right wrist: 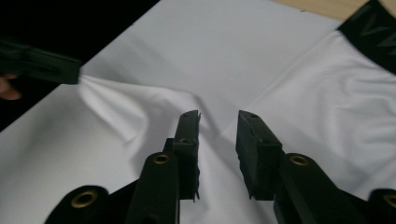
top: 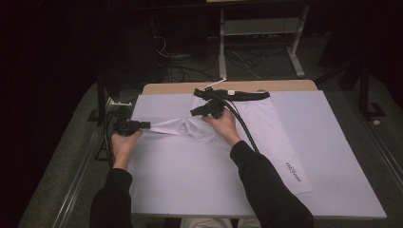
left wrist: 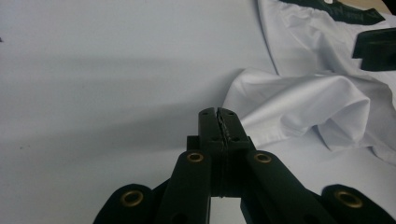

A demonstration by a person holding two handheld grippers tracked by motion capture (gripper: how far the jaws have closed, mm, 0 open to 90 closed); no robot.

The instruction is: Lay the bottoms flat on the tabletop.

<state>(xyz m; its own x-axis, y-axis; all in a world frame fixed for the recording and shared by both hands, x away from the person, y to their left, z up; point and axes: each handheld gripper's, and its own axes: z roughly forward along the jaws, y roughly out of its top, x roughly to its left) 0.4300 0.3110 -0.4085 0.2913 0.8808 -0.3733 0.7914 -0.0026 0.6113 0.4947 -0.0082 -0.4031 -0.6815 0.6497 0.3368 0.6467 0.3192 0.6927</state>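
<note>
Shorts being spread on a white board, one leg drawn toward the frame's left.

My left gripper (top: 142,125), jaws pinched on the hem of the shorts (top: 256,123), pulls that leg taut so it can flatten; my right gripper (top: 198,112), jaws narrowly parted with nothing between them, hovers over the crumpled middle. The shorts lie at centre frame, waistband (top: 249,95) at top; long axis runs to lower right.

Left tool (top: 142,125) out at the far left, jaws pinched together; right tool (right wrist: 218,135) mid-worktop, jaws parted; both forearms extended.
</note>
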